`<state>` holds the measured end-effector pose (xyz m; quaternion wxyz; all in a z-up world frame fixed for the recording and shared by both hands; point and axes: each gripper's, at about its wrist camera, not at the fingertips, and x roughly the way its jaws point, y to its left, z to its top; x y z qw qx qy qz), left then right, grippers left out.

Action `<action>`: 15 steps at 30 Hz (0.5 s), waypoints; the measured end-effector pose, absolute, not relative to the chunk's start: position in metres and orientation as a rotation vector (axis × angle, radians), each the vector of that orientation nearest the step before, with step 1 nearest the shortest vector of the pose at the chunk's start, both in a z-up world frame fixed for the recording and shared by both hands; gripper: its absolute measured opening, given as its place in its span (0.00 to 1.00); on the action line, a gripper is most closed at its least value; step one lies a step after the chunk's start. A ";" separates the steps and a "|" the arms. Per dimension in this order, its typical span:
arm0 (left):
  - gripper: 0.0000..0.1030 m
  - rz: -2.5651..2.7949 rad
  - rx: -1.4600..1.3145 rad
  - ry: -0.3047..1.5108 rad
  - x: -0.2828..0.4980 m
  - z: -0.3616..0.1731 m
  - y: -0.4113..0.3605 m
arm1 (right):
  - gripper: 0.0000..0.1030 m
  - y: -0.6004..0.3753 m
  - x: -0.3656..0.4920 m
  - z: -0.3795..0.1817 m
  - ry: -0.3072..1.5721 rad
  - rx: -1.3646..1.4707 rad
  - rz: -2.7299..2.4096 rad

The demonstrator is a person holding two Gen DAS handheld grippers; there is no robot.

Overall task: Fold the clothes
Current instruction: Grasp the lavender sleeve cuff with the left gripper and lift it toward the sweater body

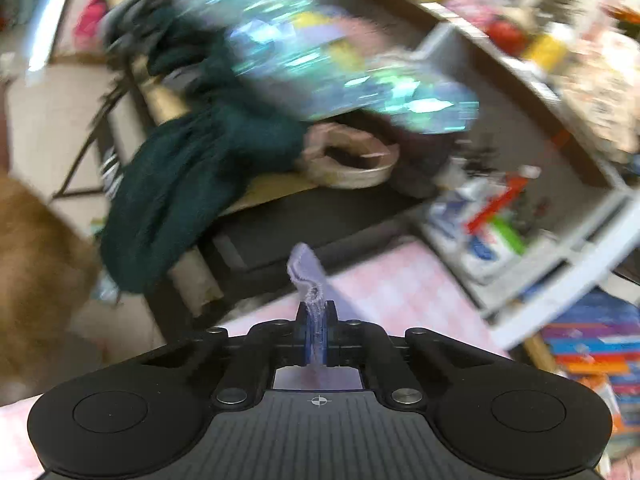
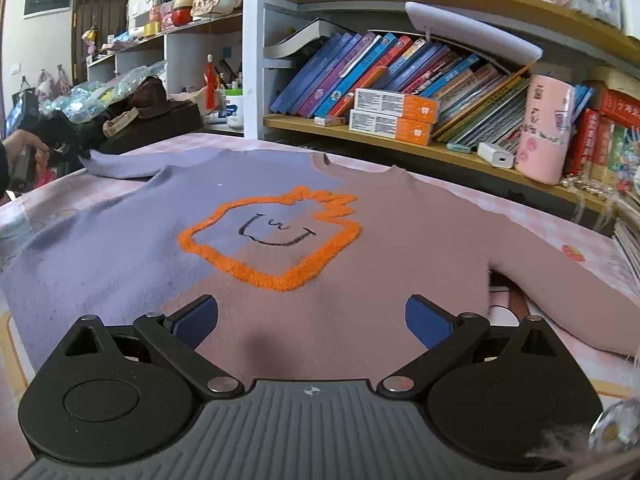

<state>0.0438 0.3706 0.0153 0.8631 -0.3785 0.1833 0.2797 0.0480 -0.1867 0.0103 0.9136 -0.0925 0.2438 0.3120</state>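
Crowded bookshelves line the back of a cluttered room, and a pink checked tabletop carries a two-tone sweater, lilac on the picture's left half and dusty pink on the right, with an orange outlined face at its middle. The sweater lies front up and spread nearly flat across the centre of the right wrist view, its lilac sleeve stretched toward the upper left.

Your right claw hangs just above the hem at lower centre, fingers wide apart, gripping nothing. Your left claw is clamped on a lilac cuff edge that pokes up between its pads in the lower middle of its own badly blurred view; this looks like the sleeve end.

The step in hand appears to be folding that sleeve across the body. Keep the left grip firm and low, carry the cuff in over the lilac half without dragging the torso, and lay it flat before letting go. The right claw could pin the hem to stop the cloth sliding.
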 end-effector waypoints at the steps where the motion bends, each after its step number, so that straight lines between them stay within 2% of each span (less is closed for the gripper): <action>1: 0.03 0.543 -0.771 0.371 0.046 0.028 0.363 | 0.98 -0.188 0.047 0.010 0.504 -0.188 0.640; 8: 0.03 0.200 -0.594 0.271 0.092 0.129 0.273 | 0.98 -0.190 0.046 0.010 0.516 -0.182 0.624; 15: 0.03 -0.055 -0.514 0.306 0.162 0.163 0.170 | 1.00 -0.197 0.042 0.013 0.486 -0.149 0.608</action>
